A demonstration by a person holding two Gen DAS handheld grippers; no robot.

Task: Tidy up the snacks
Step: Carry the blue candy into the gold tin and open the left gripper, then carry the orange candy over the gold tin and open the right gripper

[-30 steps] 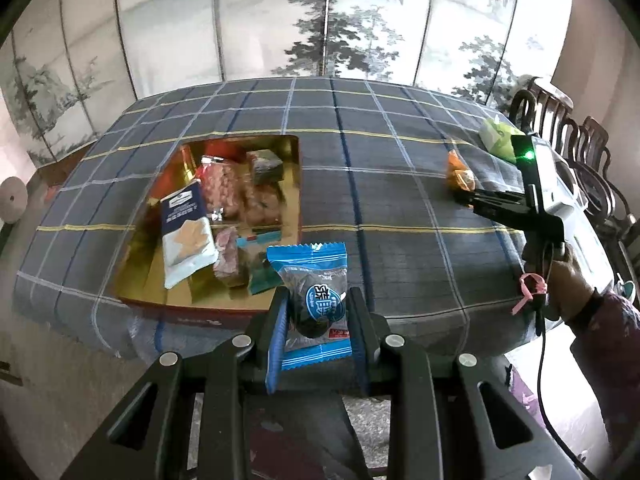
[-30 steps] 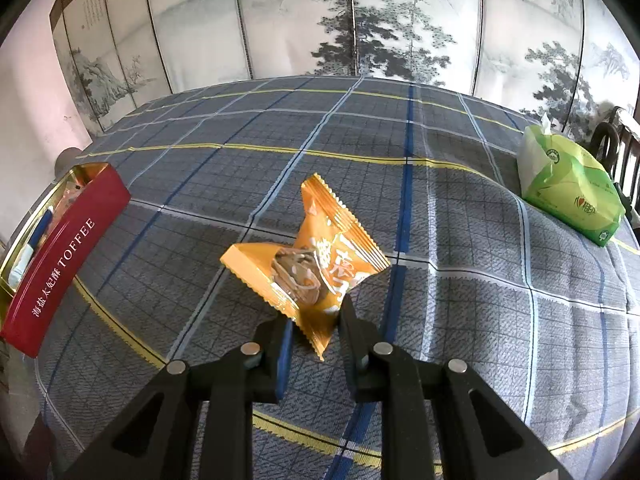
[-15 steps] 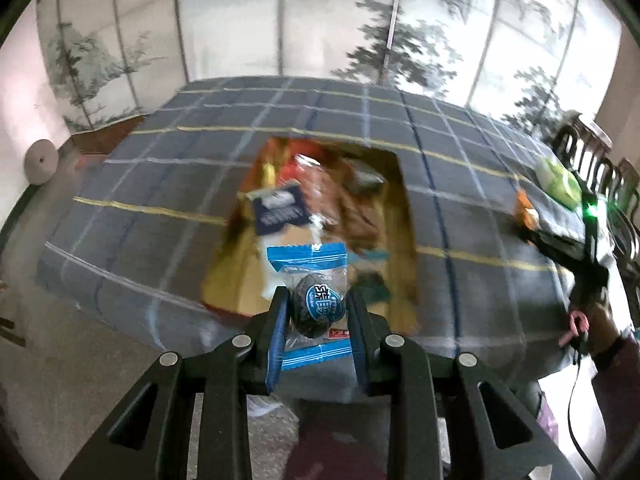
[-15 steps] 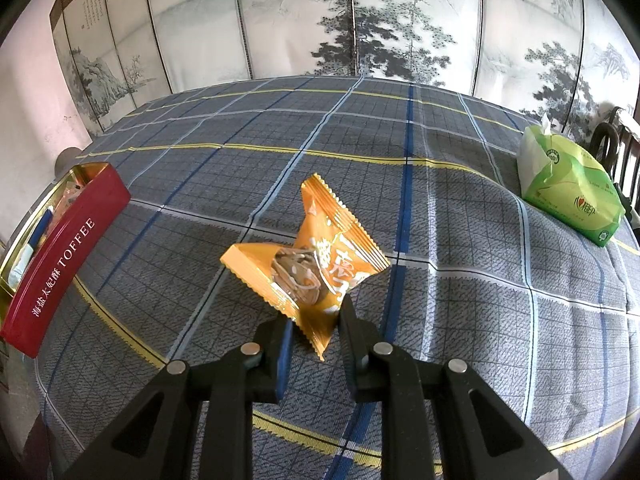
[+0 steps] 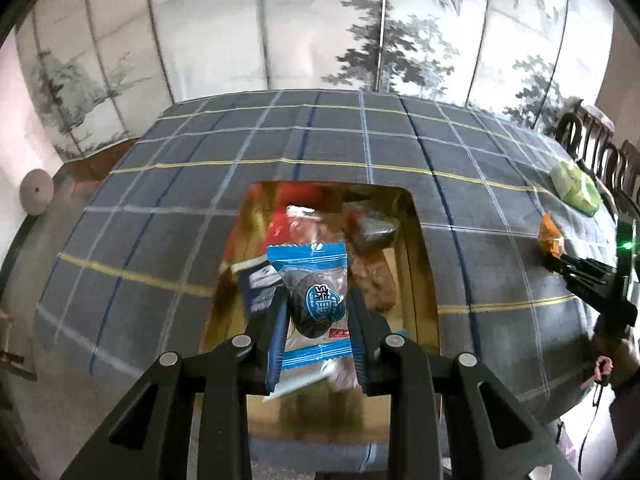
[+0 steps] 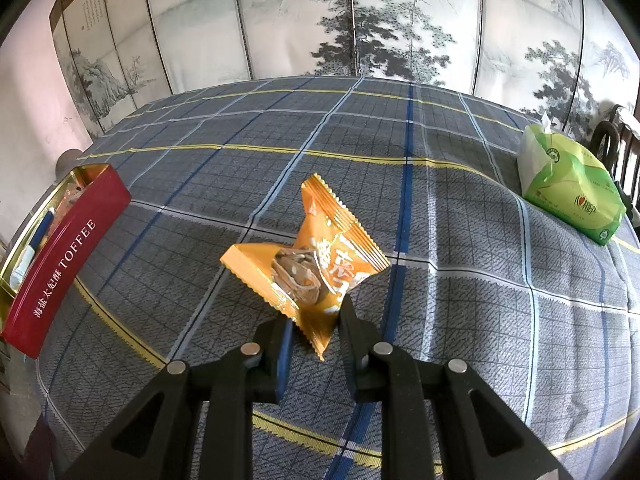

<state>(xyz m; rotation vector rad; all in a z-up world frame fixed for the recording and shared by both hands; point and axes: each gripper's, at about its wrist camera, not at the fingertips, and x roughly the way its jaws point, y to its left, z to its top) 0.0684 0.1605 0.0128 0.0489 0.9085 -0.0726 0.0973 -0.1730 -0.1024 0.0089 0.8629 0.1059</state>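
My left gripper (image 5: 318, 312) is shut on a blue snack packet (image 5: 314, 300) with a dark round cake inside, held above the open gold toffee tin (image 5: 420, 264), which holds several wrapped snacks. My right gripper (image 6: 314, 322) is shut on an orange snack packet (image 6: 308, 258), held just above the plaid tablecloth. The tin also shows in the right wrist view (image 6: 68, 252) at the far left, red-sided with "TOFFEE" on it. The right gripper with its orange packet (image 5: 550, 236) shows at the right edge of the left wrist view.
A green tissue pack (image 6: 568, 192) lies at the table's right side, also in the left wrist view (image 5: 576, 188). Wooden chairs (image 5: 600, 144) stand past the right edge. A painted folding screen (image 6: 360, 20) stands behind the table. The table's near edge drops to the floor.
My left gripper has moved forward and left with the blue packet, from the table's front edge to over the tin. The right gripper and orange packet have not moved.
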